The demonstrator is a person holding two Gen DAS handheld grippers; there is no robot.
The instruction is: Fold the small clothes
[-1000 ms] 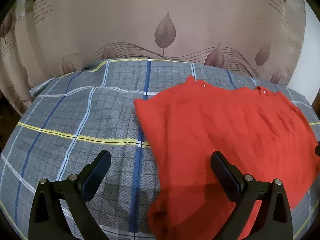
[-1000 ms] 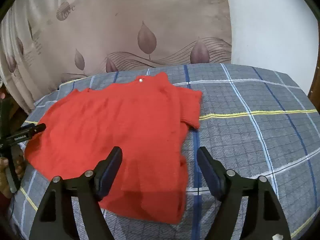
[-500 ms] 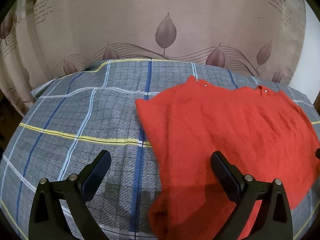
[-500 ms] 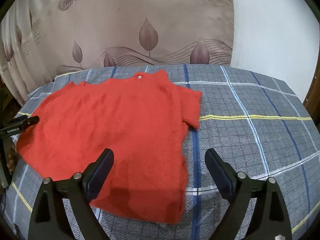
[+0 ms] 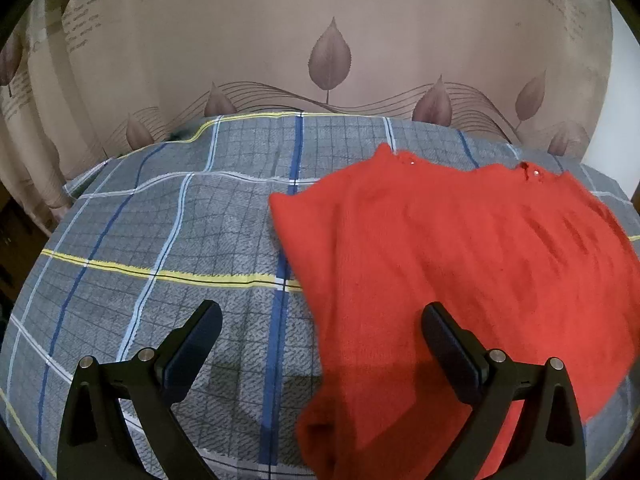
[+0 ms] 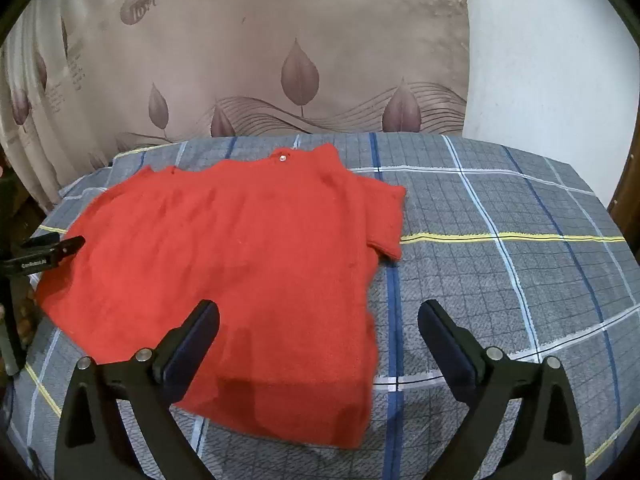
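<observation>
Right claw (image 6: 318,330) widened from a second ago, still opening over red sweater (image 6: 240,256) at frame bottom; left claw (image 5: 322,332) stood open, empty.

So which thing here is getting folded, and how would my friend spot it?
Look at the bed with the grey checked blanket in front of the leaf-patterned curtain. Spread flat on it lies a red short-sleeved top. It is the only garment there, bright red with a small shiny button at the neck.

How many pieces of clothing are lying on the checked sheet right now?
1: a red knitted top, spread flat across the middle of the checked sheet, neckline toward the curtain. No other garment shows, though the sheet's near edge lies out of view.
</observation>
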